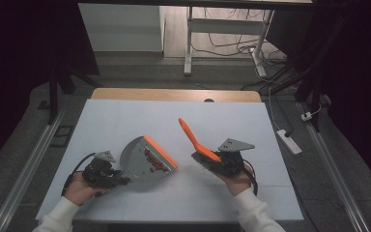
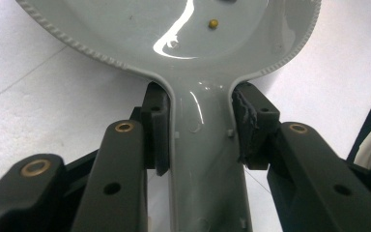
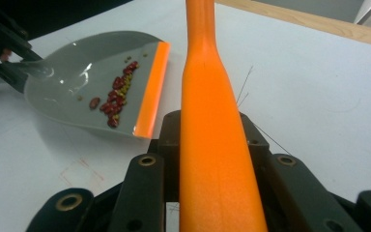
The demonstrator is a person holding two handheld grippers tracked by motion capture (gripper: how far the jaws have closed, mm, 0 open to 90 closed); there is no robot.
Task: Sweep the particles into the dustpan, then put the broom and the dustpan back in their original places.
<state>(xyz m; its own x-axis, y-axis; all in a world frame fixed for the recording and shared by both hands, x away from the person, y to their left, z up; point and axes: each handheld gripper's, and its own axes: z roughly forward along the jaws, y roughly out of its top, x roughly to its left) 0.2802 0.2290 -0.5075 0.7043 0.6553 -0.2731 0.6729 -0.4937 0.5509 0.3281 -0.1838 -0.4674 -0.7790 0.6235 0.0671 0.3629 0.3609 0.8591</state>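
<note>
- the white table point(image 1: 125, 121) takes up the middle of the high view, with a bare wooden strip along its far edge.
- the grey dustpan point(image 1: 142, 159) with an orange lip sits left of centre, held just over the white surface, its lip turned toward the brush.
- the orange brush point(image 1: 198, 142) is right of centre, its handle slanting up and away, bristle end low by the right gripper; it is near the dustpan but apart from it.
- the left gripper point(image 1: 118, 176) is clenched on the dustpan's handle, pads pressed against both of its sides.
- the right gripper point(image 1: 217, 162) is clamped around the brush's orange handle.
- dark red beans point(image 3: 116, 99) with a few small yellowish ones lie in a loose line inside the dustpan, just behind the orange lip.
</note>
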